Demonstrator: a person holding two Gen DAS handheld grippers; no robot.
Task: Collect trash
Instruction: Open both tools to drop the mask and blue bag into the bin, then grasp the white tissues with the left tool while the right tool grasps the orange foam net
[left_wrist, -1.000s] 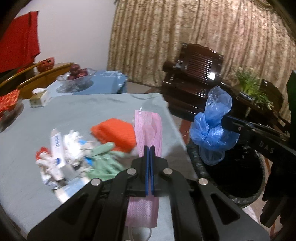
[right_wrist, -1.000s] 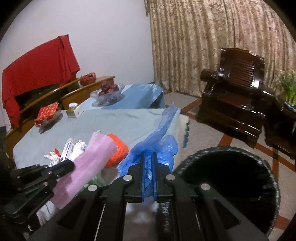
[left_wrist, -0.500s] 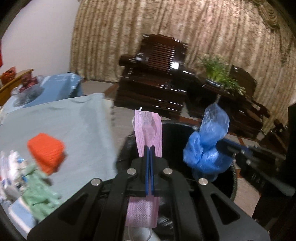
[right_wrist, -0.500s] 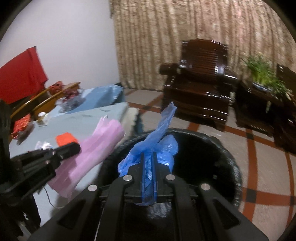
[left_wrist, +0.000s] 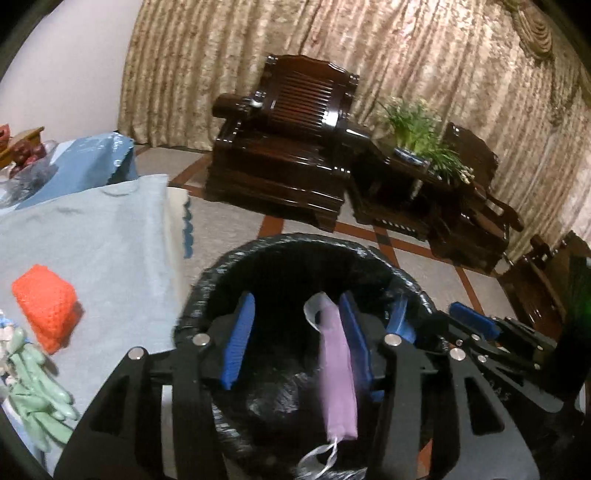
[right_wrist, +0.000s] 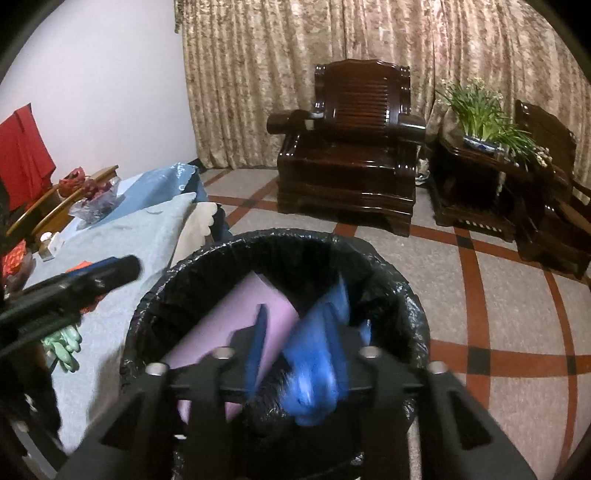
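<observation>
Bin (left_wrist: 406, 280) below | left tongs (left_wrist: 295, 341) just parted, mask (left_wrist: 338, 373) loose | right tongs (right_wrist: 295, 345) parted, blue bag (right_wrist: 314, 369) loose

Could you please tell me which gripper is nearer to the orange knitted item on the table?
Left. The left gripper sits over the bin's table side, by the orange knitted item; the right gripper is farther off.
</observation>
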